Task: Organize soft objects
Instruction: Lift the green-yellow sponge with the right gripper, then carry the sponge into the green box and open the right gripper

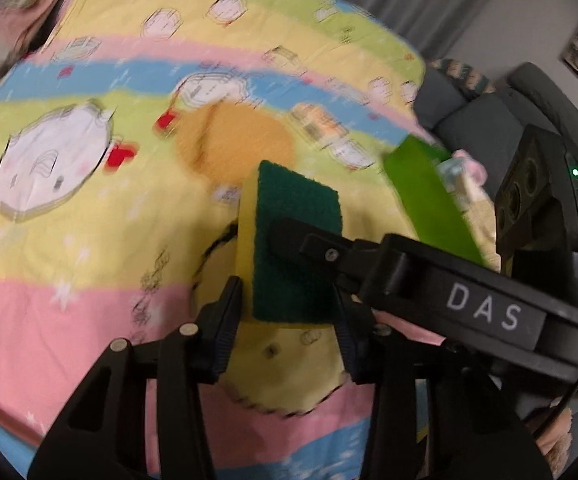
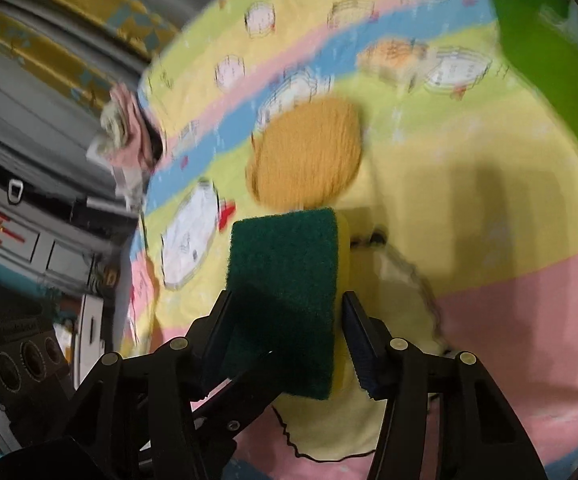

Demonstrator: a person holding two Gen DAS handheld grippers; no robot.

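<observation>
A yellow sponge with a dark green scrub face (image 1: 295,240) stands upright between the fingers of my left gripper (image 1: 287,320). My right gripper (image 2: 285,320) reaches in from the right in the left wrist view and also closes on the same sponge (image 2: 285,296); one of its fingers (image 1: 309,244) lies across the green face. Under the sponge lies a pale yellow cloth (image 1: 289,372) with a dark scalloped edge, also in the right wrist view (image 2: 329,428). A round orange pad (image 1: 235,142) lies beyond on the bedspread; it also shows in the right wrist view (image 2: 309,156).
All lies on a striped cartoon bedspread (image 1: 69,248). A bright green cloth (image 1: 429,200) with pale items hangs at the right, and shows top right in the right wrist view (image 2: 549,60). Grey sofa cushions (image 1: 477,120) stand beyond the bed; drawers (image 2: 21,232) and crumpled pink fabric (image 2: 125,132) lie left.
</observation>
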